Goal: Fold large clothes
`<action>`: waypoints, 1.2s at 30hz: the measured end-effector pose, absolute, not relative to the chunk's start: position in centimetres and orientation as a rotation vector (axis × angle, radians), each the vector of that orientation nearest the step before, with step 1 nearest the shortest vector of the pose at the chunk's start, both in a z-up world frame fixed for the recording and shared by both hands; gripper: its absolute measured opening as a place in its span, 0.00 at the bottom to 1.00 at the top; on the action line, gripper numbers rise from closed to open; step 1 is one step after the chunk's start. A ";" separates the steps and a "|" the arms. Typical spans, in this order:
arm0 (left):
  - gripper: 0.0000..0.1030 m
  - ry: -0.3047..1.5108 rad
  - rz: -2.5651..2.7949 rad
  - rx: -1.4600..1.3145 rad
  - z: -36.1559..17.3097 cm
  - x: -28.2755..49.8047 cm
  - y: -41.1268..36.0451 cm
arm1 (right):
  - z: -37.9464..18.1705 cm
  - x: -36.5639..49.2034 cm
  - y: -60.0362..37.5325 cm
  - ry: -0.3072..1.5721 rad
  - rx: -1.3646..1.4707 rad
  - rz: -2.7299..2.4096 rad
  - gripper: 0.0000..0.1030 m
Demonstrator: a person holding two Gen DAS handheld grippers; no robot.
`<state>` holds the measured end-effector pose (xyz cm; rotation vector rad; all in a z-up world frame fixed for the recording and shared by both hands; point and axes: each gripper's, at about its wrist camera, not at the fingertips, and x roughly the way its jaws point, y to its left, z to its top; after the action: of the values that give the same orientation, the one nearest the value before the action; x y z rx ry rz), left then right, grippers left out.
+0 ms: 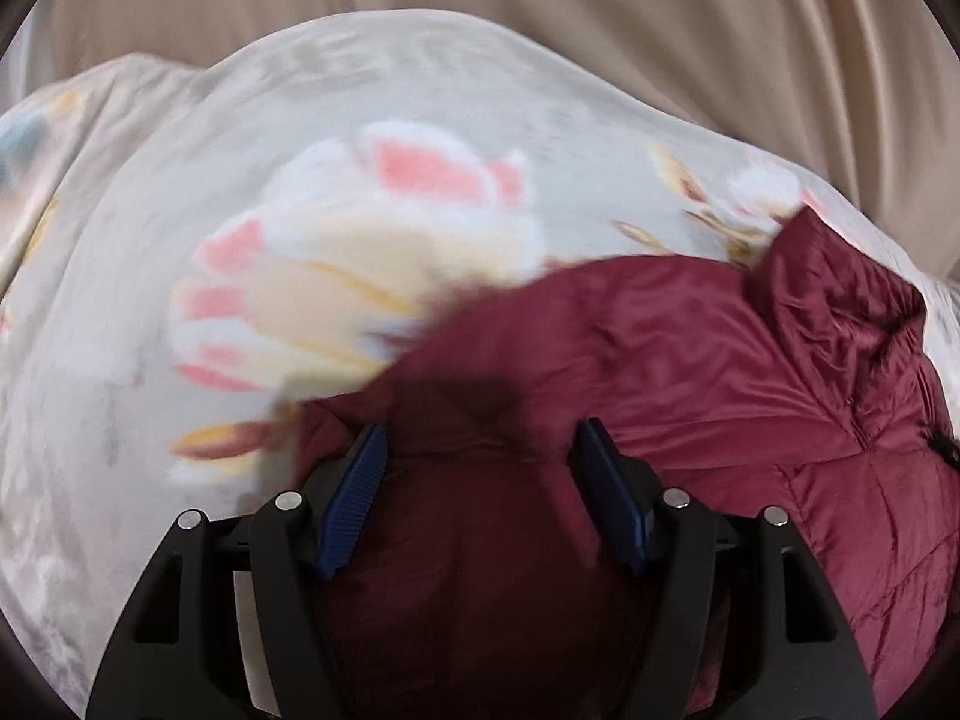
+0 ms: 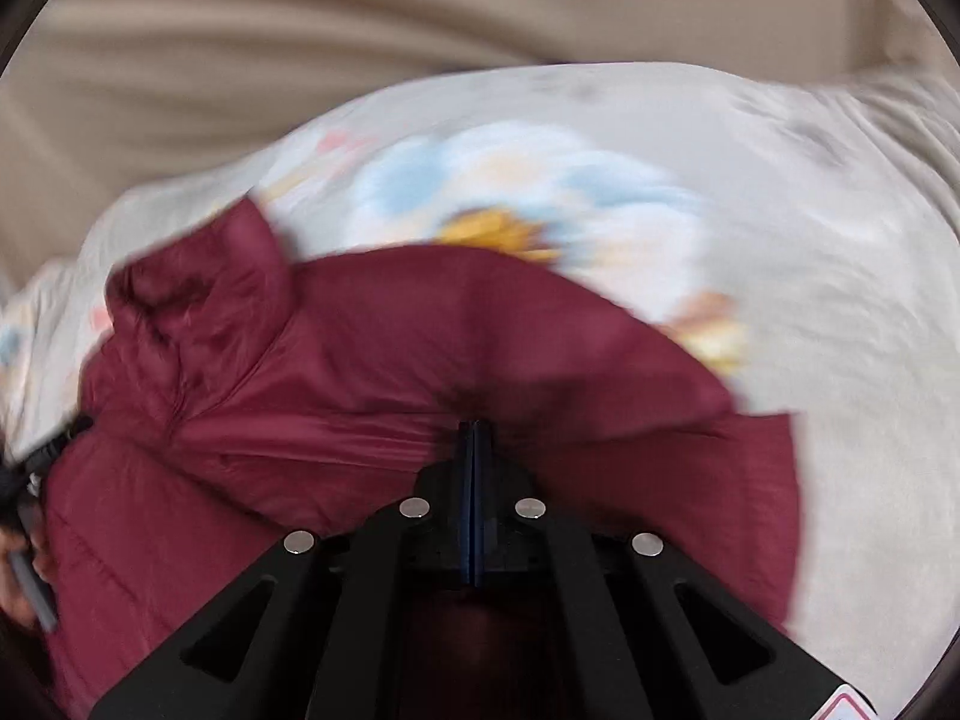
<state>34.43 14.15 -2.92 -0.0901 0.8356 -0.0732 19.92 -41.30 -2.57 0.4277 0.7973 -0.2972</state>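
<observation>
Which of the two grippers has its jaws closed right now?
The right gripper: its blue pads meet flat, pinched into the maroon jacket. The left gripper differs, its pads standing wide apart around a jacket bulge.

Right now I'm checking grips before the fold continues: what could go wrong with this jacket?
The left gripper stands wide around a thick bunch of the maroon jacket; it may slip free. The right gripper is shut on a thin pinch, which might pull out. The collar is rumpled and could fold in crooked.
</observation>
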 end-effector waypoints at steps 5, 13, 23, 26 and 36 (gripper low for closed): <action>0.65 0.792 -0.198 -0.186 0.1 28.2 14.2 | 0.6 14.5 -37.2 0.739 0.383 -0.199 0.11; 0.68 0.845 -0.261 0.022 -1.8 22.8 8.9 | -1.6 11.4 -35.1 0.785 0.368 -0.266 0.50; 0.69 0.858 -0.221 -0.005 -3.5 21.5 10.1 | -3.7 8.6 -36.4 0.818 0.464 -0.256 0.00; 0.70 0.855 -0.195 0.015 -3.5 21.3 10.0 | -4.1 9.0 -36.4 0.838 0.473 -0.261 0.00; 0.86 0.893 -0.305 -0.120 -0.8 8.0 18.1 | -0.2 -9.6 -34.4 0.735 0.463 -0.186 0.49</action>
<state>8.05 18.07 -0.81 -0.1201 0.8926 -0.3051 -9.63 -34.44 -0.23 0.4630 0.7352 -0.1856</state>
